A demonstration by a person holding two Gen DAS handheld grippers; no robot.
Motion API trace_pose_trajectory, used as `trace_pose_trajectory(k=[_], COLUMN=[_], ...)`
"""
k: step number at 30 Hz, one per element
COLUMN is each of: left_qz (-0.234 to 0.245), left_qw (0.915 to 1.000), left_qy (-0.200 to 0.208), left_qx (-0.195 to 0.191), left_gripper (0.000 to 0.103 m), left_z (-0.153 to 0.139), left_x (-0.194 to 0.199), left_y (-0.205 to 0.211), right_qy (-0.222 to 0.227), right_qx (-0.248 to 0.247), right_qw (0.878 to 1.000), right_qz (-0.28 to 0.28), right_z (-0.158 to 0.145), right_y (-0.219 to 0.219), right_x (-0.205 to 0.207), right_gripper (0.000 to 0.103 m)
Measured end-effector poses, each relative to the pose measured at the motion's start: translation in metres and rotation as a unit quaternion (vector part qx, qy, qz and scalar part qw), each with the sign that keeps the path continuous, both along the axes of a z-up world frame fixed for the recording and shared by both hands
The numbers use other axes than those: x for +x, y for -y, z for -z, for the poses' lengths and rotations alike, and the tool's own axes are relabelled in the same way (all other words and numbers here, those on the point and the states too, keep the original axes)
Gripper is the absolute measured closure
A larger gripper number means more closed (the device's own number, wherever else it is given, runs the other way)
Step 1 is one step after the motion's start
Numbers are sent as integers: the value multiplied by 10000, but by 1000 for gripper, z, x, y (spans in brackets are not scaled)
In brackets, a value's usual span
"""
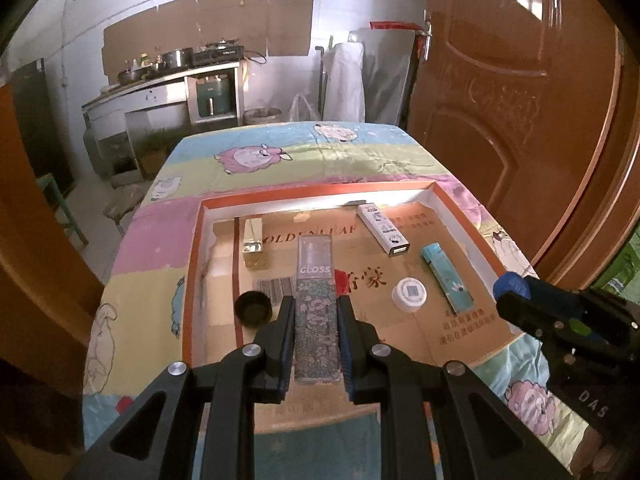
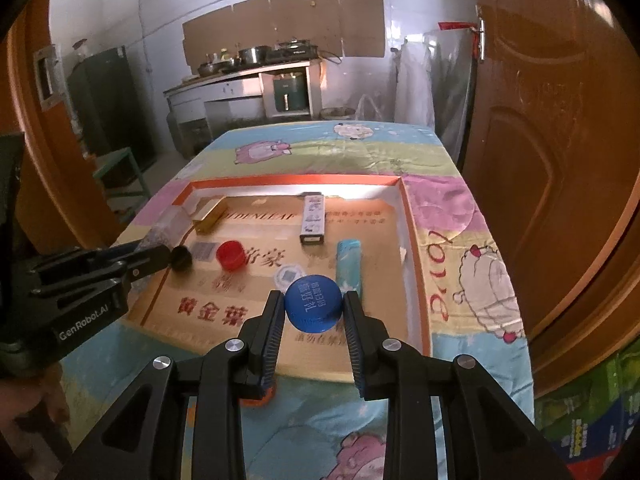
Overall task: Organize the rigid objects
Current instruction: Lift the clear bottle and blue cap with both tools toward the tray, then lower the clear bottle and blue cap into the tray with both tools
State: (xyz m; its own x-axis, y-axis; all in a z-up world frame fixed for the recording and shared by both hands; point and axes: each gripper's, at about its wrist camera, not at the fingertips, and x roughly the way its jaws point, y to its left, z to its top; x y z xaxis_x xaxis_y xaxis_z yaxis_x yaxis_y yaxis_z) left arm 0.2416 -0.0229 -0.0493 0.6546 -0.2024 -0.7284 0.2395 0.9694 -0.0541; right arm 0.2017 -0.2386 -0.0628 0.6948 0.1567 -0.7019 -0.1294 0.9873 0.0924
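Two grips show: the left gripper [image 1: 316, 316] has its fingers [image 1: 285, 320] clamped on a floral GLOSS box [image 1: 315, 300], while the right gripper [image 2: 313, 312] pinches a blue bottle cap [image 2: 313, 300], both above the orange-rimmed tray [image 1: 192, 260].

black left gripper [image 1: 316, 320], ribbed blue pads, silver screws, black right gripper [image 2: 314, 314], white genrobot.ai lettering

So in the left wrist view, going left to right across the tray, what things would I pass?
Black cap → gold box → floral gloss box in the left tool → white cap → turquoise lighter.
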Motion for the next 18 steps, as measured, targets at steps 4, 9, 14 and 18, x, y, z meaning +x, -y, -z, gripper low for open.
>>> trace_pose_trajectory(k=[4, 9, 14, 18], left_qz=[41, 4, -26, -87], left_qw=[9998, 9990, 9978, 9965], left_qy=[-173, -432, -655, -818], left_qx=[12, -65, -101, -161], left_gripper=[83, 83, 83, 83], left_z=[3, 8, 12, 18], left_x=[17, 41, 65, 79], left_y=[4, 5, 7, 7], right_qy=[-57, -148, -272, -400], right_qx=[6, -70, -62, -51], right_qw=[10000, 9999, 9996, 9992], right_qz=[3, -10, -18, -7], right_z=[-5, -9, -13, -11], right_y=[8, 15, 21, 23], right_x=[18, 43, 71, 90], right_gripper=[72, 72, 72, 72])
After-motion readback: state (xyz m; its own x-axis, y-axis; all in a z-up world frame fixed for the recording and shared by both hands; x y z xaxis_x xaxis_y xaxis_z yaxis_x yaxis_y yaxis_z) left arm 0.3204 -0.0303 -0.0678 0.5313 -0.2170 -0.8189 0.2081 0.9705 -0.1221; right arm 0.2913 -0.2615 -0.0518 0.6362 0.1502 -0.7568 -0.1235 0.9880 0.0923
